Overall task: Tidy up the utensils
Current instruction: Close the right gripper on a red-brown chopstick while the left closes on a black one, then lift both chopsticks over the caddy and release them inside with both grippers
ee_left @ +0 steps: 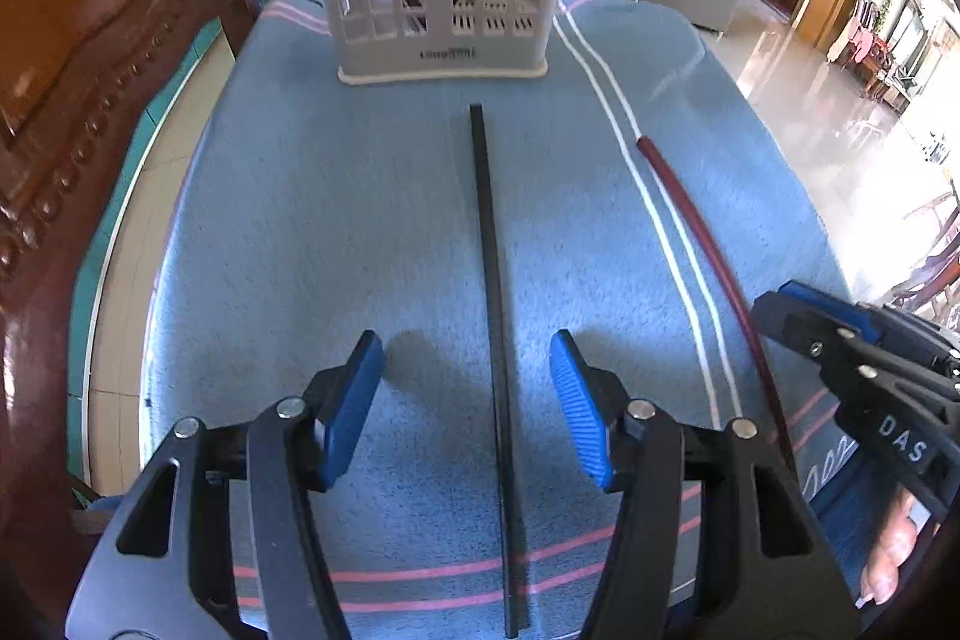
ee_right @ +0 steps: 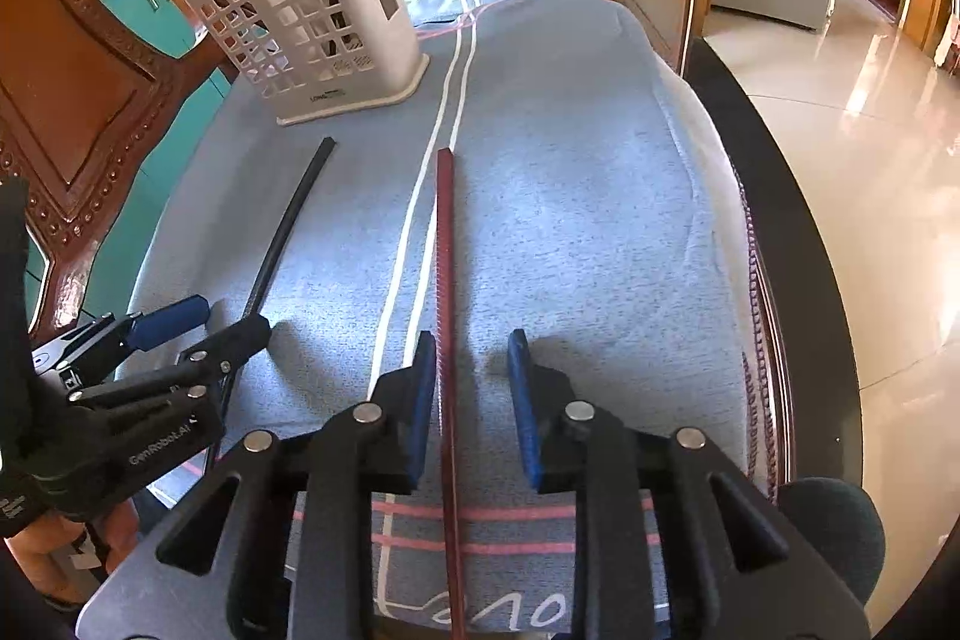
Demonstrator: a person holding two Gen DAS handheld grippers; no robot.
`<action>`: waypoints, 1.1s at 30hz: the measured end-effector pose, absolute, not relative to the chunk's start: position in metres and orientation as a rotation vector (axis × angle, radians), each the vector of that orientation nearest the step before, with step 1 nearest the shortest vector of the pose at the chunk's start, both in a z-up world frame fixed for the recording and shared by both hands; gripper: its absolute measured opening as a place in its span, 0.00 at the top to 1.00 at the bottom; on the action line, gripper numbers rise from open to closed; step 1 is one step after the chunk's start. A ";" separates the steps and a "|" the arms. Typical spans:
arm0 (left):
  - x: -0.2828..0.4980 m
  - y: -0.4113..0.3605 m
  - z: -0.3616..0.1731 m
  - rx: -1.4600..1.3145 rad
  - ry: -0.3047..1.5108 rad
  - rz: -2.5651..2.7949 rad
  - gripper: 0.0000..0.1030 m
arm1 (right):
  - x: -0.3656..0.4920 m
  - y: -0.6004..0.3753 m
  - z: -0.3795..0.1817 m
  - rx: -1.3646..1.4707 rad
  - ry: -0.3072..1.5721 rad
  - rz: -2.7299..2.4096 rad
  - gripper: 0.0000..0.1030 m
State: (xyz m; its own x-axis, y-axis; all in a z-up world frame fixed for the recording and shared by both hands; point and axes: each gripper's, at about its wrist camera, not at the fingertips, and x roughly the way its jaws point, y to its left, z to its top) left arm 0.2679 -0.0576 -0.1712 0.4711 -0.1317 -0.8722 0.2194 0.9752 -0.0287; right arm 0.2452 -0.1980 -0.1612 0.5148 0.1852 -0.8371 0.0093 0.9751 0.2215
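Two chopsticks on blue towel (ee_left: 336,232), glossy tiled floor (ee_right: 870,172), both hand-held grippers spread, apparently gripping nothing

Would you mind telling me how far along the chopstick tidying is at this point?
Done: several sticks already stand in the white utensil basket. In hand: nothing is gripped. The left gripper is open around the black chopstick, and the right gripper is open around the red chopstick; both chopsticks lie flat on the blue towel. Left: grasp each and put it in the basket.
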 end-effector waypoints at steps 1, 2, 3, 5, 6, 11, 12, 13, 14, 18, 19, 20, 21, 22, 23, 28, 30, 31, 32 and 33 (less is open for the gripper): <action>0.267 -0.056 -0.174 0.092 1.063 -0.210 0.43 | 0.244 -0.199 -0.161 0.206 1.028 0.108 0.73; 0.267 -0.056 -0.176 0.092 1.062 -0.208 0.43 | 0.244 -0.198 -0.161 0.202 1.030 0.109 0.71; 0.265 -0.055 -0.175 0.093 1.059 -0.207 0.44 | 0.245 -0.197 -0.162 0.196 1.032 0.107 0.66; 0.265 -0.054 -0.174 0.093 1.056 -0.200 0.49 | 0.246 -0.194 -0.161 0.185 1.030 0.109 0.63; 0.266 -0.053 -0.174 0.090 1.053 -0.193 0.55 | 0.246 -0.193 -0.161 0.178 1.029 0.112 0.62; 0.264 -0.045 -0.174 0.076 1.045 -0.170 0.87 | 0.250 -0.181 -0.164 0.099 1.043 0.102 0.61; 0.261 -0.041 -0.172 0.072 1.046 -0.168 0.91 | 0.251 -0.178 -0.165 0.078 1.043 0.100 0.61; 0.260 -0.039 -0.172 0.064 1.048 -0.173 0.92 | 0.252 -0.176 -0.166 0.061 1.043 0.099 0.70; 0.259 -0.037 -0.172 0.062 1.048 -0.172 0.92 | 0.253 -0.174 -0.167 0.049 1.041 0.102 0.81; 0.249 -0.035 -0.170 0.073 1.046 -0.173 0.94 | 0.255 -0.174 -0.169 0.066 1.051 0.126 0.94; 0.247 -0.034 -0.170 0.073 1.046 -0.175 0.94 | 0.254 -0.173 -0.169 0.062 1.054 0.133 0.94; 0.244 -0.034 -0.169 0.074 1.045 -0.176 0.94 | 0.252 -0.172 -0.168 0.059 1.059 0.146 0.94; 0.242 -0.033 -0.169 0.074 1.045 -0.177 0.94 | 0.250 -0.172 -0.168 0.064 1.069 0.174 0.94; 0.239 -0.032 -0.170 0.075 1.047 -0.179 0.94 | 0.247 -0.171 -0.167 0.064 1.077 0.192 0.94; 0.237 -0.033 -0.169 0.076 1.049 -0.180 0.94 | 0.243 -0.169 -0.166 0.051 1.088 0.217 0.94; 0.224 -0.031 -0.167 0.102 1.050 -0.172 0.94 | 0.231 -0.165 -0.164 0.000 1.097 0.247 0.94; 0.222 -0.028 -0.165 0.088 1.048 -0.173 0.94 | 0.230 -0.166 -0.159 0.016 1.076 0.245 0.87; 0.223 -0.026 -0.164 0.072 1.048 -0.176 0.94 | 0.230 -0.168 -0.156 0.029 1.064 0.244 0.81; 0.224 -0.024 -0.162 0.055 1.046 -0.180 0.94 | 0.231 -0.169 -0.152 0.041 1.047 0.240 0.79; 0.225 -0.023 -0.161 0.043 1.045 -0.183 0.94 | 0.232 -0.170 -0.149 0.043 1.035 0.233 0.75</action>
State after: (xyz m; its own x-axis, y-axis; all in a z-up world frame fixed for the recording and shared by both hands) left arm 0.2254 -0.0226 -0.1606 0.4884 -0.1300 -0.8629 0.1705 0.9840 -0.0517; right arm 0.2322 -0.1699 -0.1486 0.4878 0.2120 -0.8469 -0.1718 0.9744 0.1449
